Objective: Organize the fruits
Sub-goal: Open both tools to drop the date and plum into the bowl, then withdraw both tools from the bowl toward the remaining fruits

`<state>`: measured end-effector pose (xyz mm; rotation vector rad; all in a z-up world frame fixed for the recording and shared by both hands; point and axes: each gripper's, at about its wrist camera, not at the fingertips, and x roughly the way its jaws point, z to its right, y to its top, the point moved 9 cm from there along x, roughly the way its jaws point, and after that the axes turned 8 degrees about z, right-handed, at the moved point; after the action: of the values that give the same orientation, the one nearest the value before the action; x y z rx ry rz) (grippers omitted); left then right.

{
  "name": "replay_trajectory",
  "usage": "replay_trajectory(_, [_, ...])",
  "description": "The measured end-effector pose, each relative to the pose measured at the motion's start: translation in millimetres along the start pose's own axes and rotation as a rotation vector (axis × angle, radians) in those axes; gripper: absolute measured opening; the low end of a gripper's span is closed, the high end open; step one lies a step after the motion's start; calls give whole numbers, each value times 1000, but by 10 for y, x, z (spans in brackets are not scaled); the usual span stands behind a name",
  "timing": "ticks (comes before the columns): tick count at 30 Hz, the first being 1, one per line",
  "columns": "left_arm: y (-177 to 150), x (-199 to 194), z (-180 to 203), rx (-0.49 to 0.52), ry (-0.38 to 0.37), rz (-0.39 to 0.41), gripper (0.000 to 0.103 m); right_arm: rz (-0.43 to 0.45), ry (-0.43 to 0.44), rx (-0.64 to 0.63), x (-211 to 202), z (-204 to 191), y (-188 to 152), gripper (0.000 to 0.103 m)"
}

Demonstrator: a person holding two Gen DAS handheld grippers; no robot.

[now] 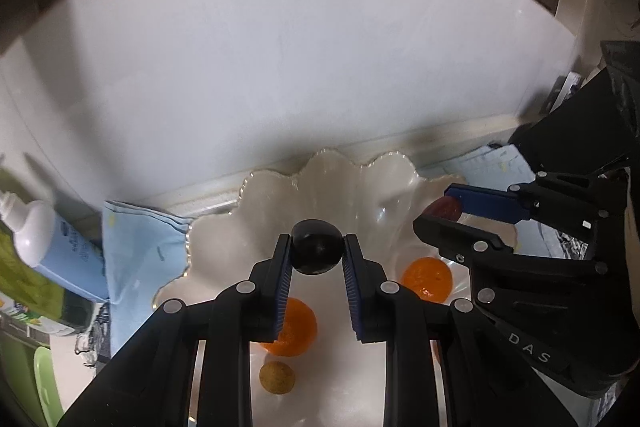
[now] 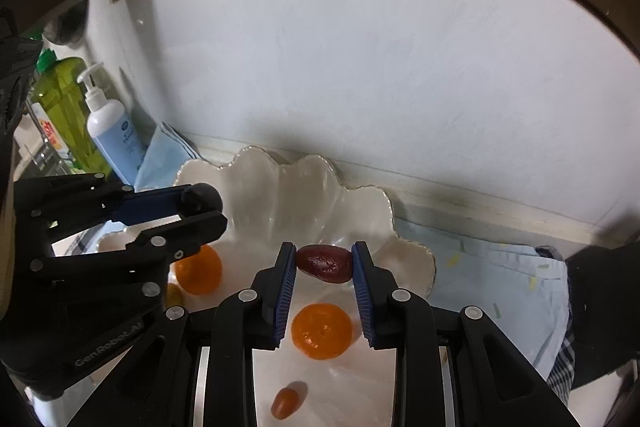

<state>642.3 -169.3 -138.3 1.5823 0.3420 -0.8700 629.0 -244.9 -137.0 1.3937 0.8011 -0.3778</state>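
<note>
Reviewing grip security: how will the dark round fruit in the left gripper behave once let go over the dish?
The dark round fruit looks smooth and glossy, so probably slippery. Being round, it would likely roll down the shell-shaped dish toward the oranges.

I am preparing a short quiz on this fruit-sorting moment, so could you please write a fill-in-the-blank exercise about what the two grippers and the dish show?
1. The left gripper is shut on a round fruit whose colour is ____.
2. The right gripper is shut on a dark red fruit, held above the ____ scalloped dish.
3. The number of large round orange fruits lying in the dish is ____.

Missing words: black; white; two
</note>
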Motion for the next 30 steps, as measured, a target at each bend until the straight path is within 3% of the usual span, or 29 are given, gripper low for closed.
replay_trajectory(4, [-30, 80, -22, 9, 9, -26, 28, -25, -1, 6, 92, 16, -23, 30])
replay_trajectory(6, [-22, 104, -18, 10, 13, -27, 41, -36, -13, 6, 127, 37, -36, 31])
replay_trajectory(8, [-14, 101, -48, 11, 28, -17, 44, -46, -21, 15, 149, 65, -54, 33])
replay_trajectory(13, [-13, 53, -115, 6, 67, -10, 54, -43, -44, 23, 119, 118, -63, 50])
replay_trajectory(18, [-20, -61, -178, -14, 93, 7, 67, -5, -88, 25, -26, 176, -28, 64])
replay_trajectory(30, [8, -701, -266, -30, 166, 136, 89, 126, -152, 32, -649, 117, 49, 71])
